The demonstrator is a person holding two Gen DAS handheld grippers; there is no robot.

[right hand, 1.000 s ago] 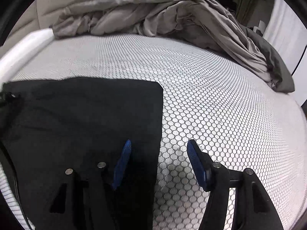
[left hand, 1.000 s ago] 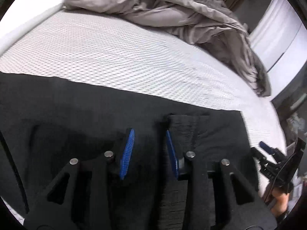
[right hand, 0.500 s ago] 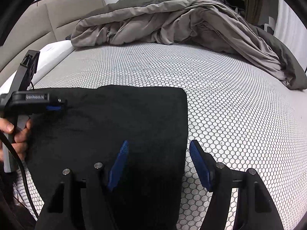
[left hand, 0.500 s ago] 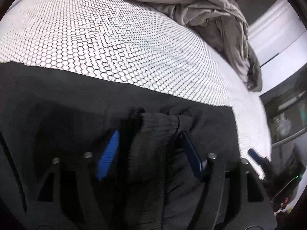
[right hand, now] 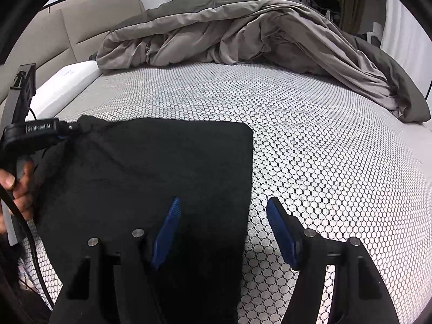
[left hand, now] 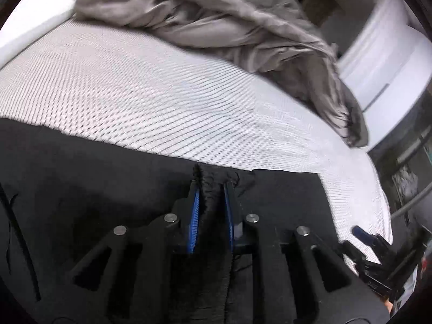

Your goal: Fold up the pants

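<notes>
Left gripper (left hand: pixel 211 210): blue ribbed pads have just been closing and now pinch a bunched ridge of the black fabric pants (left hand: pixel 108 189); cloth fills the narrow gap between the jaws and a crumpled tuft sticks out past the tips. Left wrist view is motion-blurred.

Right gripper (right hand: pixel 222 229): jaws stand wide, nothing between the pads. It straddles the right edge of the pants (right hand: pixel 162 167): left finger over the black cloth, right finger over bare mattress. Can't tell whether the tips touch the surface.

The pants lie flat as a dark rectangle on the near part of the white honeycomb-mesh mattress cover (right hand: pixel 324 148), rounded far-right corner, slightly lifted at the far-left corner where the left gripper holds them. In the right wrist view a hand (right hand: pixel 19 189) grips that tool's handle at the left edge, a black cable running down from it.

Beyond the pants: open mesh mattress, then a rumpled grey-taupe duvet (right hand: pixel 243 32) heaped across the far side of the bed. White pillow (right hand: pixel 67 86) far left, beige padded headboard (right hand: pixel 81 27) behind it.
</notes>
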